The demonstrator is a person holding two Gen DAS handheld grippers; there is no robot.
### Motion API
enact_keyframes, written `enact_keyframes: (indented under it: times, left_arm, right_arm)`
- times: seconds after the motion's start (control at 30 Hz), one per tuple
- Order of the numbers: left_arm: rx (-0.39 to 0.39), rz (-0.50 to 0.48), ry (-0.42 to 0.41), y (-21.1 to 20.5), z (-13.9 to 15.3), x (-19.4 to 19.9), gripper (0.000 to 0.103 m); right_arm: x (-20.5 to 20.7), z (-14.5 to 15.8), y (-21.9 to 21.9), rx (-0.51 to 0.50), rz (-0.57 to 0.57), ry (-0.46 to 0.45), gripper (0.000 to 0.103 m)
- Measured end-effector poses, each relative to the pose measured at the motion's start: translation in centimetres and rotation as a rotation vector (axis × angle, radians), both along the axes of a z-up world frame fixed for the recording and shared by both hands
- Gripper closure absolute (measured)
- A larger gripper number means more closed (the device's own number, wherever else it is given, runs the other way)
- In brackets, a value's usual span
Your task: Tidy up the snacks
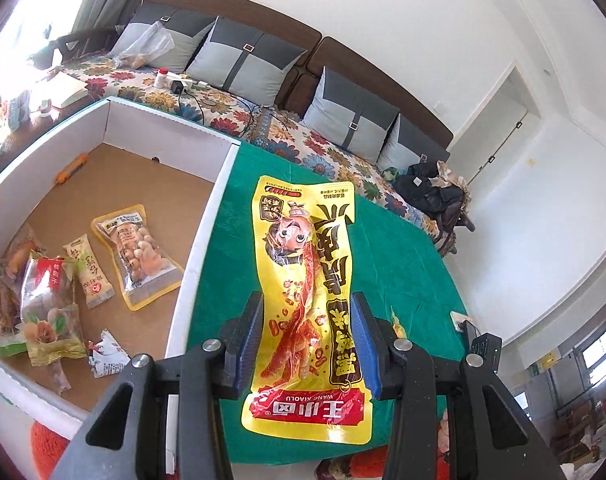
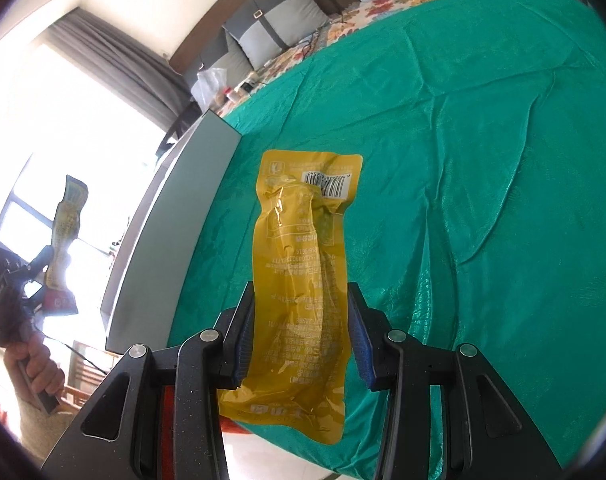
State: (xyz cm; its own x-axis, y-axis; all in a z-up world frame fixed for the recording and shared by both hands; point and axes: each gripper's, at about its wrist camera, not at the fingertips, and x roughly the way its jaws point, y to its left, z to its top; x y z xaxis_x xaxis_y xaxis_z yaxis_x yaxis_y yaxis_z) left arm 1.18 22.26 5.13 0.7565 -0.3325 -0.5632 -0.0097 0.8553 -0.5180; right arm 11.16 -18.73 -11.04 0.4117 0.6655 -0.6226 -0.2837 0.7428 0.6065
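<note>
We note both the left gripper (image 1: 307,336) and right gripper (image 2: 301,332) pinching slippery yellow packets (image 1: 309,280) (image 2: 303,280) edgewise; either could slide out short of the box (image 1: 207,216).

A long yellow snack pouch (image 1: 309,304) with a cartoon face and a red band at its near end stood printed side up above the green cloth. A second yellow pouch (image 2: 299,300) showed its back with a barcode. Inside the white box (image 1: 207,216), about six smaller packets (image 1: 137,254) lay flat, though the left ones overlapped.
</note>
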Motion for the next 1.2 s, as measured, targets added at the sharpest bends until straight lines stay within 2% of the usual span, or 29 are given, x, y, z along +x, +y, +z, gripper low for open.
enact_keyframes:
  times: [0.1,0.17,0.3,0.4,0.57,0.67,0.73,0.77,0.83,0.87,0.93,1.0,1.07,1.17,1.2]
  left_arm:
    - [0.026,0.071,-0.009,3.0,0.7,-0.9,0.061]
    - [0.042,0.123,-0.009,5.4,1.0,-1.6,0.061]
    - [0.077,0.218,0.013,9.9,0.7,-2.4,0.061]
    - [0.093,0.273,0.053,12.8,-0.6,-2.3,0.061]
    - [0.127,0.33,0.131,15.3,-3.5,-1.1,0.061]
    - [0.186,0.334,0.165,15.3,-4.8,-0.4,0.06]
    - [0.211,0.349,0.197,15.5,-5.8,-0.3,0.057]
    - [0.216,0.367,0.225,15.7,-6.5,-0.3,0.053]
    - [0.215,0.392,0.26,16.3,-7.7,-0.6,0.044]
    - [0.219,0.402,0.271,16.4,-8.1,-1.0,0.04]
    - [0.246,0.426,0.278,16.5,-8.2,-1.9,0.033]
    - [0.29,0.447,0.245,16.0,-7.3,-3.3,0.023]
    - [0.356,0.475,0.207,15.0,-5.9,-4.3,0.018]
    - [0.486,0.516,0.163,13.0,-3.1,-4.8,0.001]
    - [0.532,0.531,0.143,12.3,-2.2,-5.0,0.0]
  right_arm:
    - [0.2,0.3,0.4,-0.021,0.004,-0.003,0.059]
    - [1.4,1.3,2.4,-0.042,0.006,-0.01,0.059]
    - [1.8,4.6,6.2,-0.025,0.055,-0.062,0.059]
    - [1.9,8.0,11.8,0.008,0.145,-0.103,0.059]
    - [1.3,13.0,23.7,0.005,0.34,-0.183,0.059]
    - [0.7,14.2,30.6,-0.038,0.422,-0.231,0.059]
    - [0.5,13.7,34.3,-0.064,0.459,-0.237,0.057]
    - [0.5,13.3,36.2,-0.083,0.472,-0.236,0.052]
    - [0.2,11.5,38.5,-0.142,0.494,-0.234,0.034]
    - [0.1,10.5,39.1,-0.187,0.501,-0.238,0.03]
    - [-0.3,9.5,39.2,-0.251,0.501,-0.252,0.031]
    - [-0.8,9.6,37.7,-0.223,0.496,-0.261,0.031]
    - [-0.8,10.4,36.2,-0.219,0.479,-0.283,0.031]
    - [-1.1,12.1,34.5,-0.238,0.444,-0.342,0.03]
    - [-1.2,12.8,34.1,-0.247,0.426,-0.36,0.027]
